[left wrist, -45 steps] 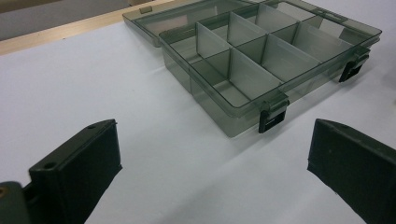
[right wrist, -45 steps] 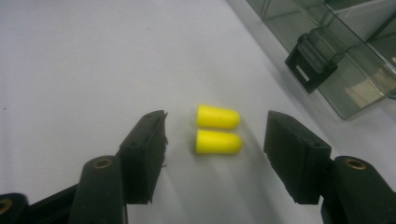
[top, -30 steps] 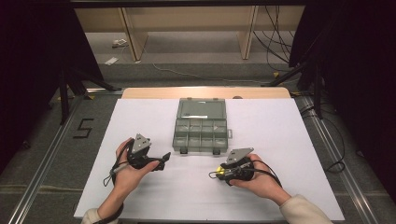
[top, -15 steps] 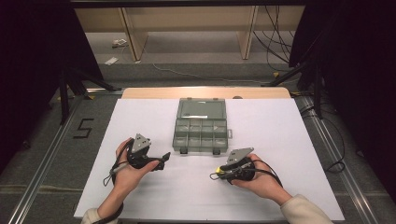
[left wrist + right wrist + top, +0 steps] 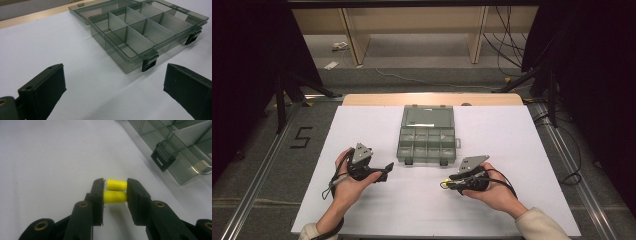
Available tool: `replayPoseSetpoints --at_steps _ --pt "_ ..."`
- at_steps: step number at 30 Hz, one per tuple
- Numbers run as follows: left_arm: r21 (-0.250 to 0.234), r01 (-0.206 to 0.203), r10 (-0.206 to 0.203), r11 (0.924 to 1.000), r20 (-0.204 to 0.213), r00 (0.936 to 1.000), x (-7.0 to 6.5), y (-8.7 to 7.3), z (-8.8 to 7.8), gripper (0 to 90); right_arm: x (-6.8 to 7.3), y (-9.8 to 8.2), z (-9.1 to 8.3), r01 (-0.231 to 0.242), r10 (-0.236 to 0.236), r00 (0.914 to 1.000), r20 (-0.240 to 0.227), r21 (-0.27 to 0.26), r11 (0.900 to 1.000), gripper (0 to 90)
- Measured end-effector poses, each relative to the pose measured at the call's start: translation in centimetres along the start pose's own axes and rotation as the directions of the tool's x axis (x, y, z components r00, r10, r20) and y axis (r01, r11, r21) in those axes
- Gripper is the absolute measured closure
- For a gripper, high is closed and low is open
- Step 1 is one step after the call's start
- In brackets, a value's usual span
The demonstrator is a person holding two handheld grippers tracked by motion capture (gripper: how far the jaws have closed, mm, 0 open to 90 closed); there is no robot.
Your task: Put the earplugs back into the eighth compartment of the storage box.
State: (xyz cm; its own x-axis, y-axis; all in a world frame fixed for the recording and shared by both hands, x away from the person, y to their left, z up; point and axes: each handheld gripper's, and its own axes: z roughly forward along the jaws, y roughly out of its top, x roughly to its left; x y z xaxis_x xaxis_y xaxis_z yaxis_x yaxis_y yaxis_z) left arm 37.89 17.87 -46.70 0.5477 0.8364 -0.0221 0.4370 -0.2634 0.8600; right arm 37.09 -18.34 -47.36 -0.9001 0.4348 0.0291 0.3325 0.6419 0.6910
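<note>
Two yellow foam earplugs are clamped side by side between the jaws of the right gripper, low and right of centre in the high view, just above the white-covered counter. The jaws have just been closing, and in the right gripper view both plugs are pinched across their ends. The compartment organizer box sits open in the middle of the frame, lid laid back toward the top, its front latch showing at the upper right of the right gripper view. The left gripper is held at lower left with jaws wide apart and nothing between them, pointed at the box.

For a clean drop, the plugs should probably be lifted well clear of the front wall, carried over one compartment, then released low. Squeeze shouldn't be overdone, since foam may squirm out. The box could be steadied by the left one if it slides.
</note>
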Motion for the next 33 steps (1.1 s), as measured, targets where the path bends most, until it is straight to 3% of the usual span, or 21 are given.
replayPoseSetpoints --at_steps 13,33 --pt "0.002 -0.006 0.006 1.0 0.001 1.0 0.0 0.0 0.0 3.4 -1.2 0.2 -1.1 -0.039 0.04 0.9989 0.023 -0.051 0.998 68.4" --pt "-0.003 -0.014 0.014 0.9999 -0.001 0.9999 -0.1 0.1 0.0 3.8 -2.0 1.0 -2.1 -0.05 0.058 0.9964 0.061 -0.12 0.991 68.6"
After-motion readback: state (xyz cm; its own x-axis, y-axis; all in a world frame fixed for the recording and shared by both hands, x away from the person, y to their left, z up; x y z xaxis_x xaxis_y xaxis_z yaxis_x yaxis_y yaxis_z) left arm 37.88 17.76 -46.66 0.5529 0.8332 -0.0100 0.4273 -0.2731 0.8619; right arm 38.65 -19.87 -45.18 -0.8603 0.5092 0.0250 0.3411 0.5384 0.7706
